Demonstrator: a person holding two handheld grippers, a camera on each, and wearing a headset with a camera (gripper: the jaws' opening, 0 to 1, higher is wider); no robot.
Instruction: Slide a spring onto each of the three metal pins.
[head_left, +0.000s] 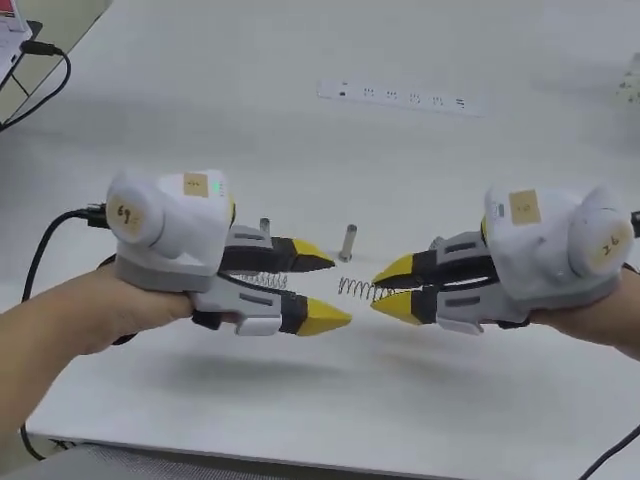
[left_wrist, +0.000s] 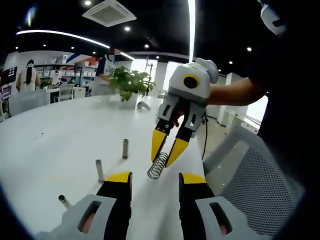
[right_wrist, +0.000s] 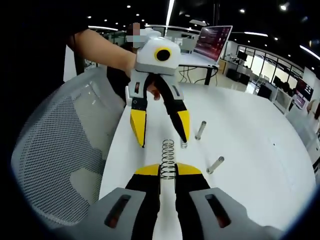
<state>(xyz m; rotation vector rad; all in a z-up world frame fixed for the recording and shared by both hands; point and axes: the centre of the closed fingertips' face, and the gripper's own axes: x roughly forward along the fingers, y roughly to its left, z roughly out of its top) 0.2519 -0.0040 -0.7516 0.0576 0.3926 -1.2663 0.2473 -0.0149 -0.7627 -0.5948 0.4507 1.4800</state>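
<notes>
Right tool (head_left: 385, 290) pinching a spring (head_left: 355, 289) by one end. Left tool (head_left: 338, 290) spread, tips facing the spring's free end. Metal pin (head_left: 348, 242) upright on worktop (head_left: 300, 140) behind.

A dark handwritten mark sits on the round end cap (head_left: 128, 214) of the left hand-held gripper (head_left: 341, 290). It looks like "69", though the strokes are unclear. The right hand-held gripper (head_left: 373, 293) bears a similar scrawl on its own rounded end (head_left: 610, 243), perhaps "26". Each body carries a small yellow sticker on top, the left sticker (head_left: 195, 184) and the right sticker (head_left: 524, 207), with print too small to read. In the right gripper view, a laptop screen (right_wrist: 214, 41) shows lines too blurred to read.
</notes>
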